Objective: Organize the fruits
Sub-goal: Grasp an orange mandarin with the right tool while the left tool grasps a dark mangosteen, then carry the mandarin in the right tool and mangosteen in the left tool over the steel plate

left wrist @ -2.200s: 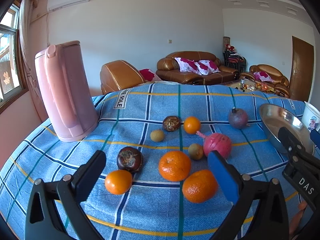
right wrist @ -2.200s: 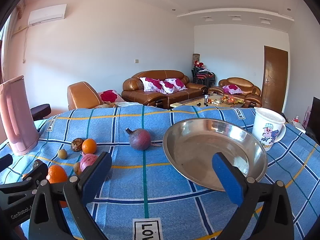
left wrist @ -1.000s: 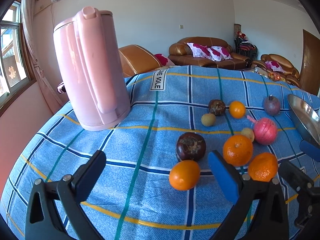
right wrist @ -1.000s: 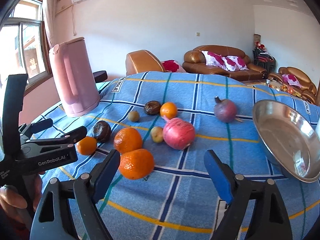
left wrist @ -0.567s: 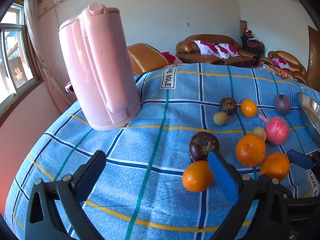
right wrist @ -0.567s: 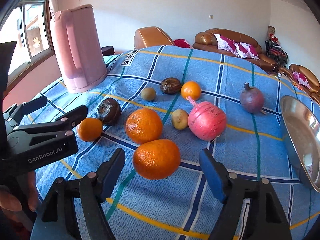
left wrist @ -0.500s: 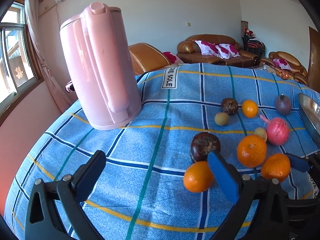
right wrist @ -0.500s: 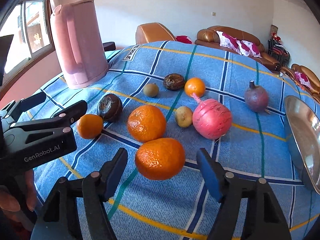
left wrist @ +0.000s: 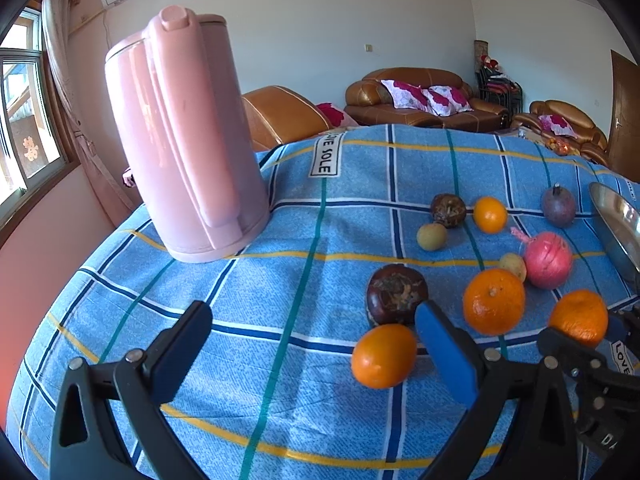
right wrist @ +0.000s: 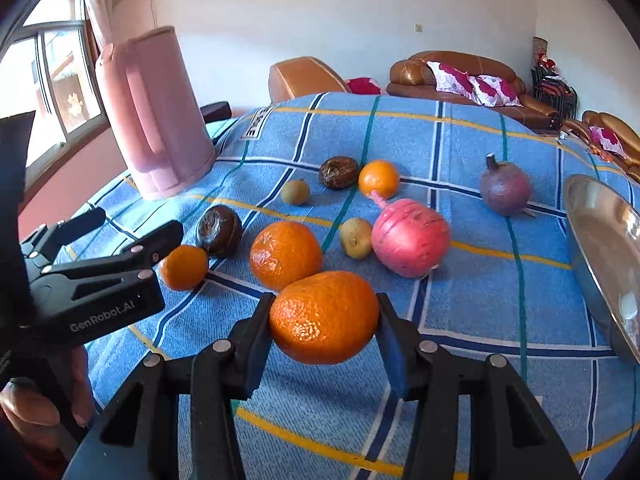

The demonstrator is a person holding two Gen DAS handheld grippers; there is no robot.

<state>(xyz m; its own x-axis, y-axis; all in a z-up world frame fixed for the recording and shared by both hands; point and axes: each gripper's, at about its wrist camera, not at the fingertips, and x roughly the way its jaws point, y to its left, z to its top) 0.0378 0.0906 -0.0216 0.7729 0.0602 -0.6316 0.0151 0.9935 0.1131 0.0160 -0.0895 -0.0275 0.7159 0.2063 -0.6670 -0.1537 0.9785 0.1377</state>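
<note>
Several fruits lie on a blue checked cloth. My right gripper [right wrist: 324, 320] is shut on the nearest orange [right wrist: 324, 318], which shows at the right in the left wrist view [left wrist: 578, 316]. Behind it lie a second large orange [right wrist: 285, 254], a pink fruit [right wrist: 410, 236], a small orange [right wrist: 183, 267] and a dark brown fruit [right wrist: 219, 230]. My left gripper [left wrist: 312, 344] is open and empty over bare cloth, its right finger beside the small orange [left wrist: 383, 355]. It shows at the left in the right wrist view [right wrist: 136, 236]. A steel bowl [right wrist: 608, 248] stands at the right.
A tall pink kettle [left wrist: 186, 136] stands at the back left of the table. A purple fruit [right wrist: 505, 188], another small orange [right wrist: 378, 179], a second brown fruit [right wrist: 338, 173] and two small yellowish fruits lie further back. Sofas stand beyond the table.
My right gripper has moved in and closed on the nearest orange. My left gripper has shifted a little and stays open.
</note>
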